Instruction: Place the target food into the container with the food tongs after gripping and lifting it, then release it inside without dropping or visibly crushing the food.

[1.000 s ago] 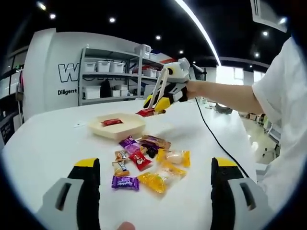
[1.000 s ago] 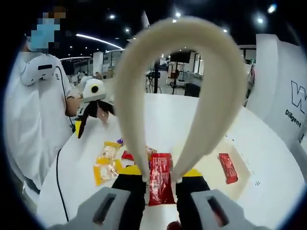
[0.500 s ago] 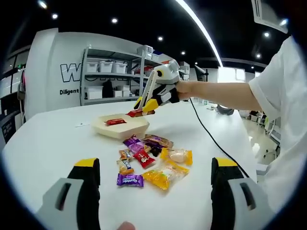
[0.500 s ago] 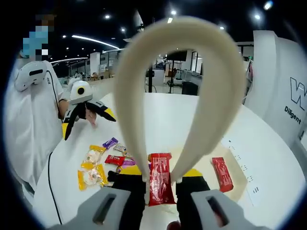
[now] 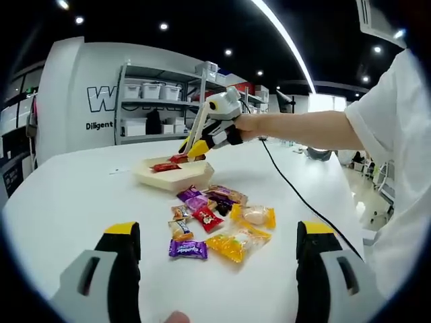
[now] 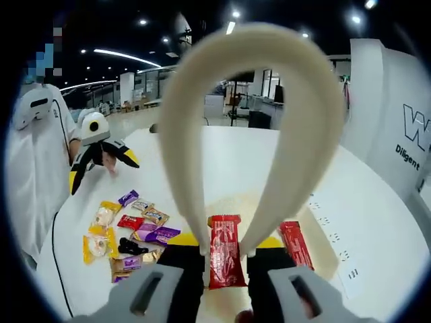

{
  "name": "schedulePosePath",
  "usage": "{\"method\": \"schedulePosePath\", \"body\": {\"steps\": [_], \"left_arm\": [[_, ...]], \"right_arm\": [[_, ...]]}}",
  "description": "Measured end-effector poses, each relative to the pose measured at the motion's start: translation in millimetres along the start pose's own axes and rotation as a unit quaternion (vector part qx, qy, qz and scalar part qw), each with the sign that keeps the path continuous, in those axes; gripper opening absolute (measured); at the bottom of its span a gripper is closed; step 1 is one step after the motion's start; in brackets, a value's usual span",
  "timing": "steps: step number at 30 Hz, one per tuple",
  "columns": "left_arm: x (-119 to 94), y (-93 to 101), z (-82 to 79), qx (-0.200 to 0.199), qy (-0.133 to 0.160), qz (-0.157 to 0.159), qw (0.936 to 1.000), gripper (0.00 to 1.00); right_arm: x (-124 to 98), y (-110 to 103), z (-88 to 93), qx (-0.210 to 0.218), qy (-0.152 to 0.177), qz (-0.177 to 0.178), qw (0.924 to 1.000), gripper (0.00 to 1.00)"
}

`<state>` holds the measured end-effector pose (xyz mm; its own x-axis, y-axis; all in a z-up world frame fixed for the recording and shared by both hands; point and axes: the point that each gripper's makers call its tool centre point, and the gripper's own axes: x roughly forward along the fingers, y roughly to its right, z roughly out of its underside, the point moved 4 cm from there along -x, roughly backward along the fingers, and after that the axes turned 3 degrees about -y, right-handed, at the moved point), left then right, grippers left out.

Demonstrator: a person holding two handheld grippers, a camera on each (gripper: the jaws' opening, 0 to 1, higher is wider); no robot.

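My right gripper (image 6: pixel 225 243) is shut on cream food tongs (image 6: pixel 195 134), whose tips pinch a red candy bar (image 6: pixel 225 259). The bar hangs just above the beige container (image 6: pixel 322 232), which holds another red bar (image 6: pixel 294 243). In the left gripper view, the right gripper (image 5: pixel 210 128) is held by a person's hand over the container (image 5: pixel 176 179), with the red bar (image 5: pixel 178 159) at the tong tips. My left gripper (image 5: pixel 217 230) stands open near the table's front, nothing between its fingers; it also appears as the left gripper (image 6: pixel 94 145).
Several wrapped snacks (image 5: pixel 219 219) lie in a loose pile between my left gripper and the container, the same pile of snacks (image 6: pixel 128 235) sitting left of the tray. A black cable (image 5: pixel 296 195) runs across the white table. A person in a white sleeve (image 5: pixel 394 155) stands at the right.
The right gripper has carried the tongs and red bar leftward, from beside the container to over it. The left gripper has stayed open and nearly still.
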<state>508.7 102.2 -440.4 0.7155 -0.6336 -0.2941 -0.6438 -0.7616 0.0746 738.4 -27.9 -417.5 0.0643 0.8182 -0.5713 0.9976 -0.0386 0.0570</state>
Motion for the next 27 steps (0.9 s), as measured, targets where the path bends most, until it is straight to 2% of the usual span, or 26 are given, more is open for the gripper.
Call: {"method": "schedulePosePath", "body": {"steps": [10,27], "left_arm": [[3.3,-4.4,1.7,-0.003,-0.004,-0.002,1.0,0.94],[4.6,-7.4,4.1,-0.006,-0.01,-0.004,0.9999,0.94]], "right_arm": [[12.1,22.8,9.4,0.004,-0.004,0.011,0.9999,0.18],[25.7,42.3,20.0,-0.004,-0.023,0.014,0.9996,0.18]]}}
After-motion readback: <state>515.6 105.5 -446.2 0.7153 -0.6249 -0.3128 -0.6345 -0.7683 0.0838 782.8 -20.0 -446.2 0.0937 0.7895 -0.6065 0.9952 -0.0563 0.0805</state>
